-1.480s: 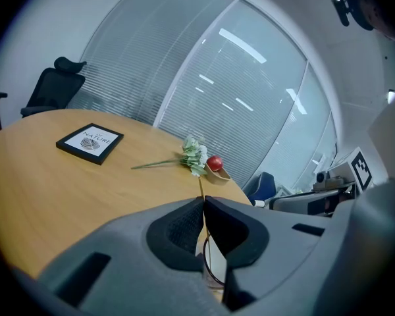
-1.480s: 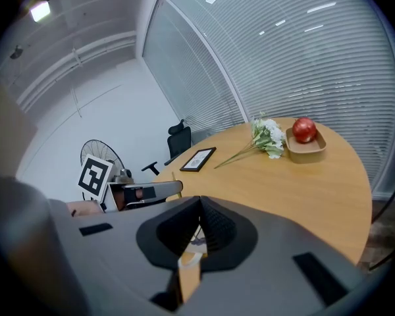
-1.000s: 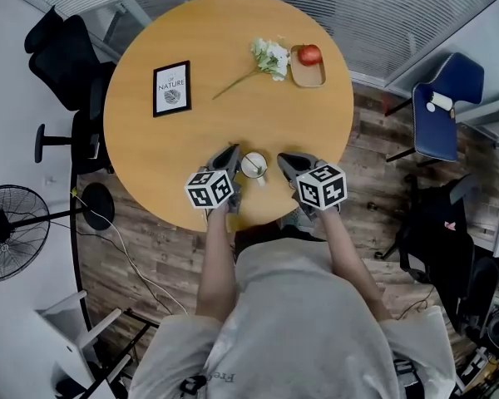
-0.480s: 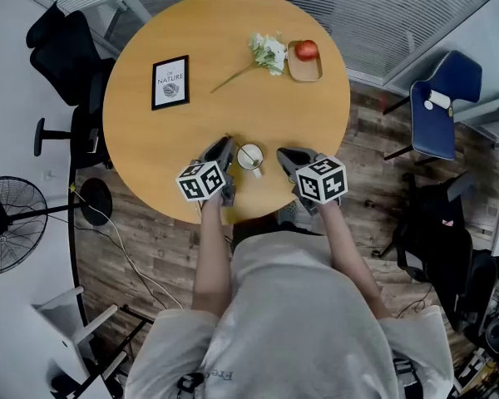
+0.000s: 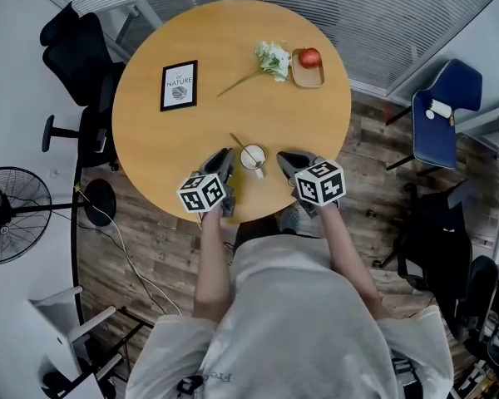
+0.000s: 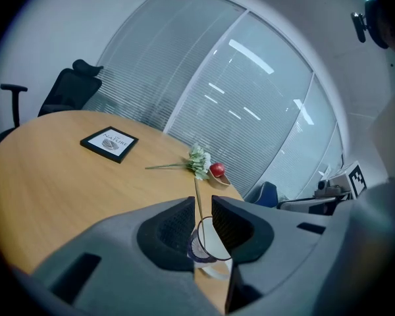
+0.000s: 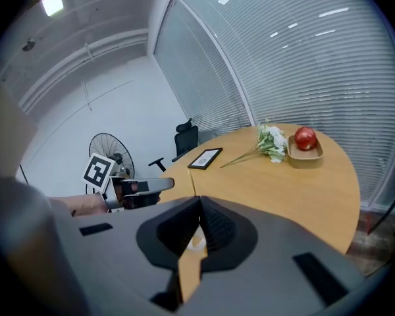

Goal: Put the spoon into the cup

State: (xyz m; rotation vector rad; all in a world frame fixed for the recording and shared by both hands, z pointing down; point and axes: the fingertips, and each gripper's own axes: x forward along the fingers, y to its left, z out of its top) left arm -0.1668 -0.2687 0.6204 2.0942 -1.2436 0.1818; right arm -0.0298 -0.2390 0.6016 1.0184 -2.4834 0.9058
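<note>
The spoon [image 5: 239, 144] stands in the cup [image 5: 253, 157] near the table's [image 5: 249, 110] six o'clock edge, handle leaning toward ten o'clock. The job looks done. What seems left is a clean retreat: draw the left gripper [image 5: 225, 154] straight back toward seven o'clock, clear of the handle (a nudge could tip the cup). Its jaws stand narrowly apart, gripping nothing. The right gripper [image 5: 284, 158], at the cup's three o'clock, is closed and empty.

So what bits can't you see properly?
- Bowl end of the thin wooden spoon: inside the white cup, head view.
- The cup in the right gripper view: mostly behind the shut right tongs.
- Small print on the black-framed picture: too small, head view.
</note>
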